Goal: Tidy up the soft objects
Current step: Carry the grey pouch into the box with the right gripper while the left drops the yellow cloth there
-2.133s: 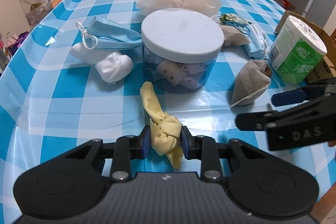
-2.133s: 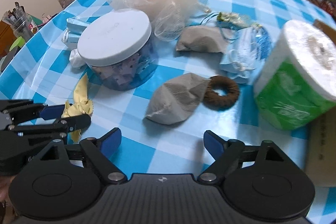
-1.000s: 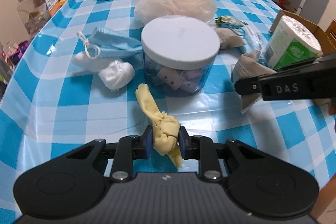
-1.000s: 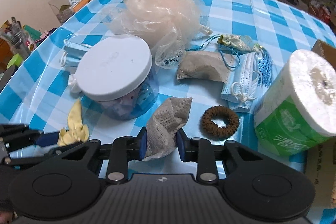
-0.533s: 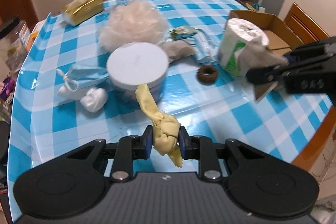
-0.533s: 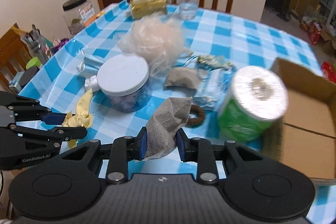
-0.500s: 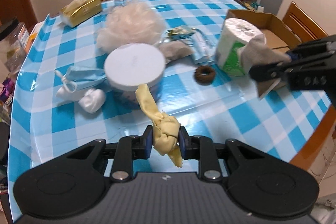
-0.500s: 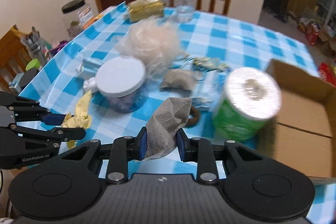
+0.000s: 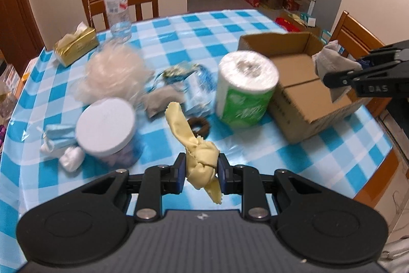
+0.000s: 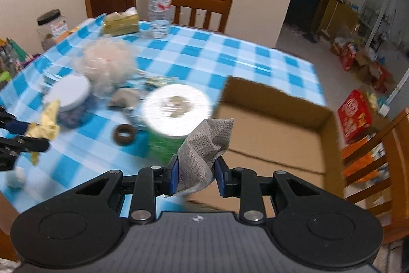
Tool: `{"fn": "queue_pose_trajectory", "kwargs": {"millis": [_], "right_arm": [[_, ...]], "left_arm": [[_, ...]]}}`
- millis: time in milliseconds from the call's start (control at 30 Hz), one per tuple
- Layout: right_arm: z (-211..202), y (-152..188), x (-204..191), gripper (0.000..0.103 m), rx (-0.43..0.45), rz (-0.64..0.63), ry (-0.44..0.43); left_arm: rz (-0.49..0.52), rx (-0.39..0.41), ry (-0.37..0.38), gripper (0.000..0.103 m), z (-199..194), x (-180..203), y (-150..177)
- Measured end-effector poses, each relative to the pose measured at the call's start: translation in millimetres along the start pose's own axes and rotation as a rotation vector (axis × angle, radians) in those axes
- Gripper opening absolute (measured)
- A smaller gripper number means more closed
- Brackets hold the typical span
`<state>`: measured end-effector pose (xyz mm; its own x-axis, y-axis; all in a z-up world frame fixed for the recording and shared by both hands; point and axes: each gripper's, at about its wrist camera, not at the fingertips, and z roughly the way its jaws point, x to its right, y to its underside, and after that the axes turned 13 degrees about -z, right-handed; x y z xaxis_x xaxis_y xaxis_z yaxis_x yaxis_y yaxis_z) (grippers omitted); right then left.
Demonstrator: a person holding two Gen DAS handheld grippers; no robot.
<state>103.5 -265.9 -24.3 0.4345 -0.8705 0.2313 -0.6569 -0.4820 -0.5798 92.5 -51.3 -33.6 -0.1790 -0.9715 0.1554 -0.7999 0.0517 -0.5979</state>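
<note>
Above the checked surface point(image 9: 255, 24), the right tool point(image 10: 196, 177) squeezed a grey cloth point(image 10: 204, 147) near the open box point(image 10: 271, 124) and the left tool point(image 9: 200, 174) pinched a knotted yellow cloth point(image 9: 202, 165), so each should be right over the box before letting go.

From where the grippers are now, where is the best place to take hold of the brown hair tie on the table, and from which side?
Grip the brown hair tie across one side of its ring, one finger inside the hole and one outside, coming from above. It lies flat on the tablecloth, so its edge gives little to pinch from the side. Both grippers are full now.
</note>
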Motion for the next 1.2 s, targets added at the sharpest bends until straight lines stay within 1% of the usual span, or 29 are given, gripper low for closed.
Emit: {"fn": "queue_pose_trajectory", "kwargs": {"millis": [133, 167, 200, 267, 300, 367, 433, 500, 567, 633, 700, 833, 967, 1067, 1200], "right_arm": [[8, 5, 27, 0.034, -0.006, -0.049, 0.030], [12, 5, 30, 0.042, -0.012, -0.068, 0.039], [17, 6, 31, 0.060, -0.024, -0.098, 0.047], [22, 9, 32, 0.078, -0.014, -0.128, 0.036], [23, 11, 32, 0.080, 0.001, -0.134, 0.012], [24, 15, 30, 0.081, 0.020, -0.139, -0.043], [29, 19, 30, 0.083, 0.013, -0.136, -0.071], [31, 24, 31, 0.089, 0.006, -0.128, -0.085], [30, 31, 33, 0.091, 0.007, -0.115, -0.099], [29, 37, 36, 0.094, 0.011, -0.106, -0.102], [27, 41, 40, 0.099, 0.021, -0.091, -0.096], [26, 50, 52, 0.101, 0.037, -0.036, -0.109], [26, 58, 61, 0.101, 0.043, -0.004, -0.101], [26, 63, 67, 0.102, 0.047, 0.023, -0.101], [26, 68, 76, 0.102, 0.056, 0.055, -0.095]], "left_arm": [[-0.011, 0.013, -0.009, 0.024, 3, 23, -2], [-0.015, 0.014, -0.013, 0.024, 5, 28, -2], [-0.018, 0.013, -0.018, 0.024, 7, 31, -3], [-0.026, 0.011, -0.027, 0.024, 11, 39, -3], [-0.027, 0.009, -0.030, 0.024, 13, 42, -4], [-0.026, 0.008, -0.033, 0.024, 17, 49, -6], [-0.020, 0.007, -0.033, 0.024, 19, 56, -9], [-0.007, 0.009, -0.028, 0.024, 21, 63, -12], [0.014, 0.012, -0.022, 0.024, 25, 73, -18], [0.033, 0.014, -0.007, 0.024, 29, 83, -26], [0.059, 0.021, 0.017, 0.024, 34, 94, -35], [0.109, 0.029, 0.059, 0.024, 47, 119, -51], [0.146, 0.034, 0.105, 0.024, 65, 145, -68], [0.165, 0.034, 0.111, 0.024, 82, 159, -78], [0.155, 0.030, 0.101, 0.024, 104, 170, -92]]}}
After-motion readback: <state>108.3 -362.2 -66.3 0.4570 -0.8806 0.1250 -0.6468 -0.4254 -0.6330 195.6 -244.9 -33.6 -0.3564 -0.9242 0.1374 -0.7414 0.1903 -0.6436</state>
